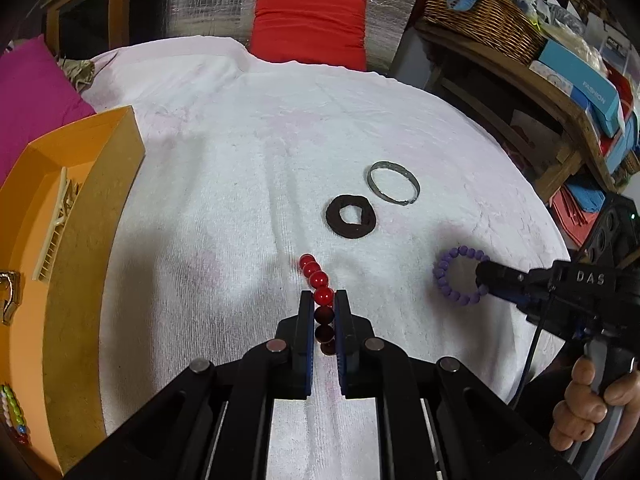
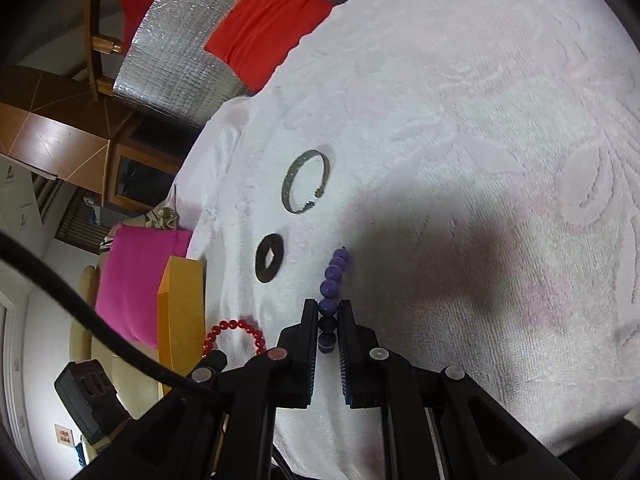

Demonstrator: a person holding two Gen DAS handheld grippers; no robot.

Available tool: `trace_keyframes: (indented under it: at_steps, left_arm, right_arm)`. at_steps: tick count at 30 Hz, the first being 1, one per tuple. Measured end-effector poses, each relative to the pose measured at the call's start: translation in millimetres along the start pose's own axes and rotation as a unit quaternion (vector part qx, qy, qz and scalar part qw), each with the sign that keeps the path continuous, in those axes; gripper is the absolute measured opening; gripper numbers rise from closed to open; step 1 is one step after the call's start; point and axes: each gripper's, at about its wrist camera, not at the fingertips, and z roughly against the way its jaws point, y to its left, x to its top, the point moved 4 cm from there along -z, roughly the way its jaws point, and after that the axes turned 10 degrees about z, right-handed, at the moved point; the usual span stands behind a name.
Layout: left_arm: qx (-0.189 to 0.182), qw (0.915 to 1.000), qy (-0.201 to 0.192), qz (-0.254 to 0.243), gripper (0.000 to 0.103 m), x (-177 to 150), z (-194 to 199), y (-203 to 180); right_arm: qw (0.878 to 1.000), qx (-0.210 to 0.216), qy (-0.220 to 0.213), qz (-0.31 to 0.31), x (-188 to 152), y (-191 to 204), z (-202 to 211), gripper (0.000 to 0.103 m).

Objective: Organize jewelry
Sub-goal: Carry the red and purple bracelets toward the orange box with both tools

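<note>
My left gripper (image 1: 323, 300) is shut on a red bead bracelet (image 1: 315, 276), which stands edge-on between the fingers over the white towel (image 1: 240, 160). My right gripper (image 2: 328, 308) is shut on a purple bead bracelet (image 2: 334, 276); this bracelet also shows in the left wrist view (image 1: 448, 276) with the right gripper (image 1: 482, 278) on it. A silver bangle (image 1: 394, 182) and a dark brown ring-shaped band (image 1: 350, 217) lie on the towel beyond both grippers. The red bracelet shows in the right wrist view (image 2: 236, 330) too.
An orange tray (image 1: 96, 216) stands at the left edge of the towel and holds a cream hair comb (image 1: 56, 236), a metal clip (image 1: 10, 296) and a colourful bead string (image 1: 12, 412). A pink cushion (image 1: 32, 92), a red cushion (image 1: 310, 26) and a cluttered wooden shelf (image 1: 520, 60) surround the table.
</note>
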Motion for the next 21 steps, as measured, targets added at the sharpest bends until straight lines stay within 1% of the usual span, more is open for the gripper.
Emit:
trace_keyframes:
  at_steps: [4,9,13,16,21]
  left_arm:
    - [0.004,1.0,-0.006,-0.006,0.01,0,2,0]
    - [0.01,0.9994,-0.024,-0.021,0.01,1,5,-6]
    - [0.014,0.9986,-0.036,-0.036,0.01,1,7,-11]
    - [0.013,0.9985,-0.04,-0.034,0.01,1,9,-11]
    - [0.025,0.9979,-0.043,-0.04,0.01,-2,9,-10]
  right_arm:
    - [1.0,0.003,-0.007,0.005,3,1,8,0.011]
    - [1.0,0.021,-0.013,0.008,6,4,12,0.011]
    - [0.999,0.037,-0.02,0.014,8,7,18,0.011]
    - [0.998,0.051,-0.024,0.016,8,8,21,0.011]
    - [0.996,0.077,-0.03,0.011,8,12,23,0.011]
